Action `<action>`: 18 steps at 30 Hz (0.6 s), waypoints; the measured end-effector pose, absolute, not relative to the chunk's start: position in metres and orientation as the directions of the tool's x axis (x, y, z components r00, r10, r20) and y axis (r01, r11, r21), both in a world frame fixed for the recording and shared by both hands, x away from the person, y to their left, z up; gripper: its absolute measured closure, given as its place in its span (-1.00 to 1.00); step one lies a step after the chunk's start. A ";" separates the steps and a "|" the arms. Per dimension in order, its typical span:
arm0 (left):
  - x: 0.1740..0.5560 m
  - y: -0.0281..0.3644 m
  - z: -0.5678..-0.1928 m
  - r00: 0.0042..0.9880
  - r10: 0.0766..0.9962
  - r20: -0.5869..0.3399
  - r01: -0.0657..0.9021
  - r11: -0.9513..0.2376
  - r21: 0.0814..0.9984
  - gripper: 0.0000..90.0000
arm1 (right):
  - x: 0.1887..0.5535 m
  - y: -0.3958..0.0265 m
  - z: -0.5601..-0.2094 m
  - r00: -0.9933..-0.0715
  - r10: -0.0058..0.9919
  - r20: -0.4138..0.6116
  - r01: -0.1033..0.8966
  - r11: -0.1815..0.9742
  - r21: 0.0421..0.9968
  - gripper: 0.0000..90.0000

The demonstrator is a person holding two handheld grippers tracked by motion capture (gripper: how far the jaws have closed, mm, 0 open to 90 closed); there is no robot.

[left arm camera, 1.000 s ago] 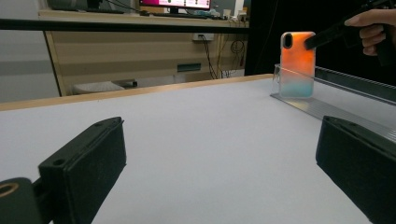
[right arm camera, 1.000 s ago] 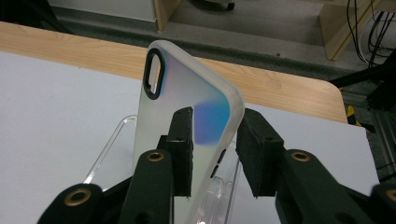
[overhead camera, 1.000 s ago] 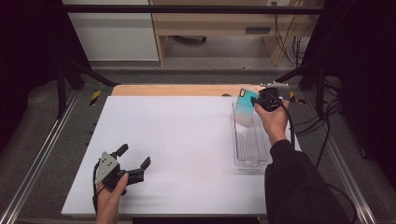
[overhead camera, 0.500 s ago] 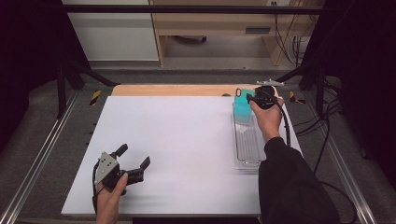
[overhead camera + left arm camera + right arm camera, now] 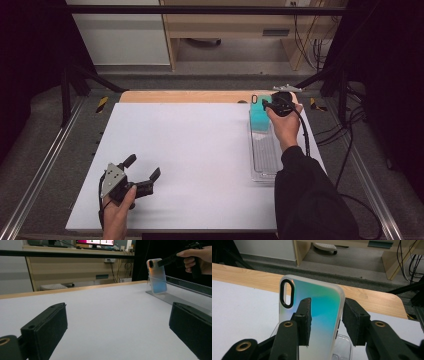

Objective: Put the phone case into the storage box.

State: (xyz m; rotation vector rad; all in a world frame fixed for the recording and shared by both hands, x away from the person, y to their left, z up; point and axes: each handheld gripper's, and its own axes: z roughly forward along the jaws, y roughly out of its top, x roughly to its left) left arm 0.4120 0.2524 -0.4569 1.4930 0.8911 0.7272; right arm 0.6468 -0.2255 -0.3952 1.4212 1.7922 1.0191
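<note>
Since the earlier high views, the teal phone case (image 5: 259, 118) has gone from being lifted above the far right corner of the white tabletop (image 5: 190, 150) to standing at the far end of the clear plastic tray (image 5: 265, 155), and the right gripper (image 5: 272, 102) sits a little lower and nearer that corner. Its jaws have just been opening: in the right gripper view the case stands between the two black foam pads (image 5: 304, 320), with the right pad clear of the case's edge and the left pad lying in front of its back face, so they no longer press on it. The left gripper (image 5: 145, 172) rests as before near the front left corner, its jaws spread wide over bare tabletop.

The case is a rounded rectangle of frosted, translucent plastic whose back shades from pale blue to teal, with a black-rimmed oval camera opening (image 5: 287, 293) at one upper corner. It stands nearly upright, leaning slightly, with its lower end inside the tray. The tray is a long, shallow, ribbed transparent box lying along the right edge of the tabletop. The tabletop is smooth and matt white, laid over a wooden board (image 5: 200, 96) that shows along the far edge.
</note>
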 end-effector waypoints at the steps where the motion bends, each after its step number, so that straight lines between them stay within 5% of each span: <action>1: 0.412 0.252 -0.457 0.512 0.857 -0.050 0.124 -0.017 0.992 -0.97 | 0.647 -0.225 -0.395 -0.222 0.975 -0.010 0.489 0.120 0.864 0.31; 13: 0.412 0.253 -0.457 0.512 0.857 -0.049 0.123 -0.017 0.992 -0.97 | 0.648 -0.226 -0.396 -0.219 0.976 -0.008 0.481 0.115 0.869 0.27; 18: 0.412 0.253 -0.457 0.512 0.858 -0.048 0.122 -0.017 0.992 -0.97 | 0.648 -0.228 -0.396 -0.215 0.977 -0.003 0.461 0.104 0.881 0.09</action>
